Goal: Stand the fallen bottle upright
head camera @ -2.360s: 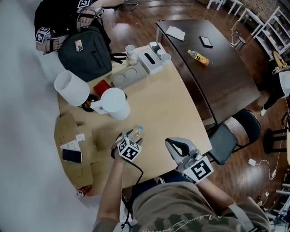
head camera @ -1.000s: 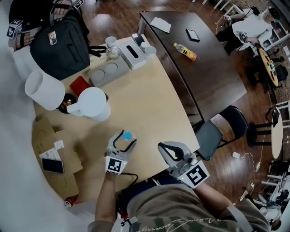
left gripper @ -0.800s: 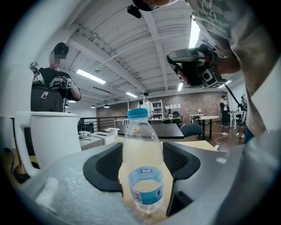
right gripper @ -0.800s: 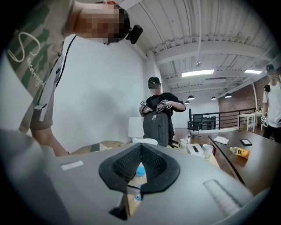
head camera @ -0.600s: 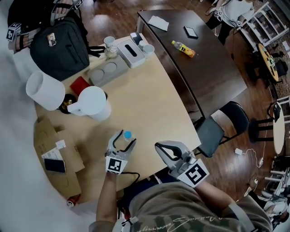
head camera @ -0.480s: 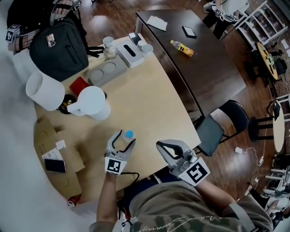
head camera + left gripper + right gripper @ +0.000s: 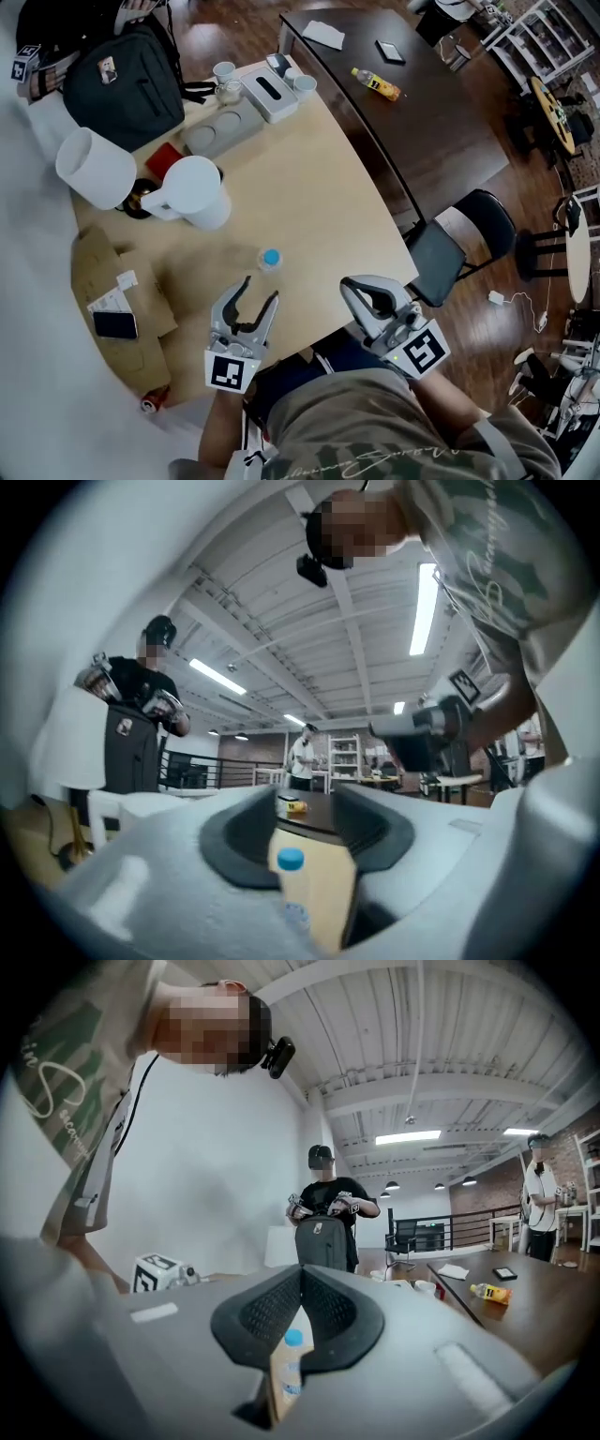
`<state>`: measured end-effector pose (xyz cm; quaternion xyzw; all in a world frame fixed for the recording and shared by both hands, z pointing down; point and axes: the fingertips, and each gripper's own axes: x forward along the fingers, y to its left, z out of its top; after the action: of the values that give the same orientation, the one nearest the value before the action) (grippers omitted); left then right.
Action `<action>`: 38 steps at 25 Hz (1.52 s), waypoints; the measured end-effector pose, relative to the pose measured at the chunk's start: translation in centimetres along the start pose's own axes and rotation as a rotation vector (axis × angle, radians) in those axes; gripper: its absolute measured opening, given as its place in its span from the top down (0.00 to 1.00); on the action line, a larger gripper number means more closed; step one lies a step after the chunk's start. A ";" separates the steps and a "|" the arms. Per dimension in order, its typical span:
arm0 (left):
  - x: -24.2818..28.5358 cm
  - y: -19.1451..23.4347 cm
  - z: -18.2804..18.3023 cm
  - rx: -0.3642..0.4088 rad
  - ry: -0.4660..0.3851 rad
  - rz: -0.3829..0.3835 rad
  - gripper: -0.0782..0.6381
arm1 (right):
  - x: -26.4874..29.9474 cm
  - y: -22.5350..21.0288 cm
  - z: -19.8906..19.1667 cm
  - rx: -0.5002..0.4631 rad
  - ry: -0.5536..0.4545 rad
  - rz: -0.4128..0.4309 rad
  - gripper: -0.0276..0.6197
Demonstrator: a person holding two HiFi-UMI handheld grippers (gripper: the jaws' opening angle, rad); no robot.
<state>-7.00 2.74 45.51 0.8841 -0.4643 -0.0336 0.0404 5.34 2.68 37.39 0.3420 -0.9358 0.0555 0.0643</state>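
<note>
Blue-capped bottle (image 7: 271, 258) is standing free; my left gripper (image 7: 260, 289) jaws are closing empty near it, risking a knock-over; right gripper (image 7: 361, 289) jaws clenched.

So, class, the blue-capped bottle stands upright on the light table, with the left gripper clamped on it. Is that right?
Not quite. The head view shows the left gripper clear of the bottle, its jaws apart and closing with nothing between them. The bottle does stand upright on the light table.
</note>
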 end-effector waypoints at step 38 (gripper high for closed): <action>-14.0 -18.4 16.1 0.031 -0.016 0.318 0.89 | -14.8 10.6 4.0 -0.037 -0.174 0.283 0.95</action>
<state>-1.43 24.08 27.95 0.7997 -0.5992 -0.0267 0.0276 9.38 19.55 30.43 0.2090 -0.9776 0.0172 -0.0191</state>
